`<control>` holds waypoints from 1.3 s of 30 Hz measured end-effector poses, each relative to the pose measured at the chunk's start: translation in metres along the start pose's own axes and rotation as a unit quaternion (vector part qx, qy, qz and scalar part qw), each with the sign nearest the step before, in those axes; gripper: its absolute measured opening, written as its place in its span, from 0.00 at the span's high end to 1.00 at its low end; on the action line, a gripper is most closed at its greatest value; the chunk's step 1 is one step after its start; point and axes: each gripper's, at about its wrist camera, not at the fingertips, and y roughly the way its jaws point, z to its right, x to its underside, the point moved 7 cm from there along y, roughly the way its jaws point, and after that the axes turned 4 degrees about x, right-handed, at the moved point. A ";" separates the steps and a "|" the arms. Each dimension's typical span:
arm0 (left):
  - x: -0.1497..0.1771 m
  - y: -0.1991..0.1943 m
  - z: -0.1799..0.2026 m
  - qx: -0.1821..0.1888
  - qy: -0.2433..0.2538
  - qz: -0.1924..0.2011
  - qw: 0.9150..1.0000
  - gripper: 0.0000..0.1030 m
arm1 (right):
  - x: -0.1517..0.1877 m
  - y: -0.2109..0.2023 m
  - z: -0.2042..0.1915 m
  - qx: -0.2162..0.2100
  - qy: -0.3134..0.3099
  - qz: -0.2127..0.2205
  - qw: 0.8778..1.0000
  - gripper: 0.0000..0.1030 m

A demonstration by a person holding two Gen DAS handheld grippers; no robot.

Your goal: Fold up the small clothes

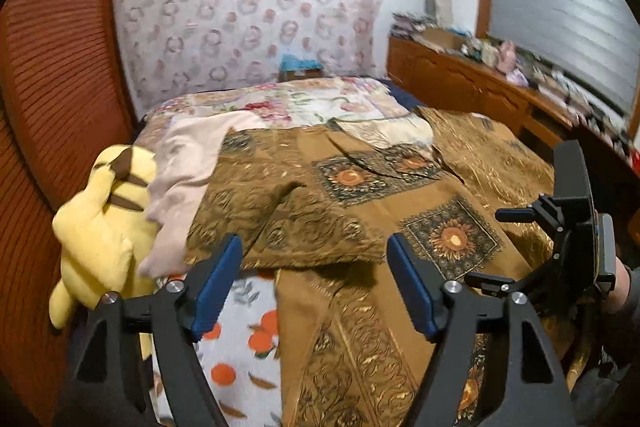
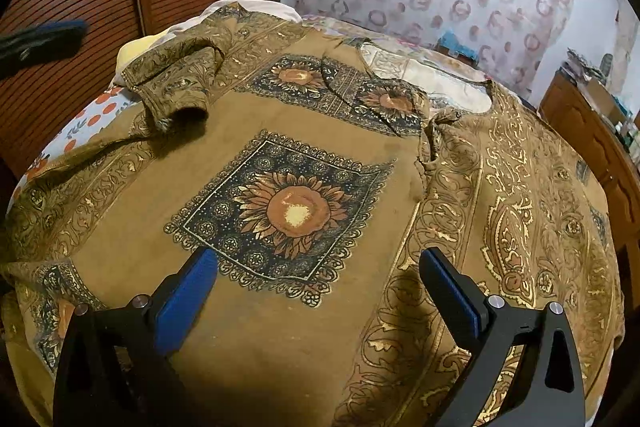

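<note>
A brown shirt [image 2: 248, 327] with sunflower squares and gold ornament lies spread flat on the bed. Its left sleeve [image 1: 288, 223] is folded inward onto the body and shows as a rumpled cuff [image 2: 176, 91] in the right wrist view. My left gripper [image 1: 315, 245] hovers open just in front of that folded sleeve, with nothing between its blue pads. My right gripper [image 2: 318, 255] stands open low over the shirt, in front of the big sunflower print [image 2: 288, 207], and holds nothing. A blurred blue finger of the left gripper [image 2: 48, 37] shows at the far left.
A yellow plush toy [image 1: 100, 227] and a pale pink cloth [image 1: 188, 163] lie at the bed's left side. An orange-print sheet [image 1: 240, 339] shows under the shirt. A floral blanket [image 1: 280, 103] covers the far end. A cluttered wooden dresser [image 1: 460, 75] runs along the right.
</note>
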 end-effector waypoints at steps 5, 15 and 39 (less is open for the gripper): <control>0.019 -0.005 -0.016 -0.016 -0.031 0.003 0.999 0.25 | -0.011 -0.016 -0.007 -0.017 -0.021 0.043 0.999 0.02; 0.049 -0.014 -0.043 -0.056 -0.071 0.011 0.996 0.25 | -0.086 -0.043 -0.038 -0.066 -0.084 0.168 0.980 0.02; 0.070 -0.018 -0.053 -0.054 -0.097 0.022 0.994 0.25 | -0.163 0.097 -0.160 -0.104 -0.225 0.042 0.968 0.71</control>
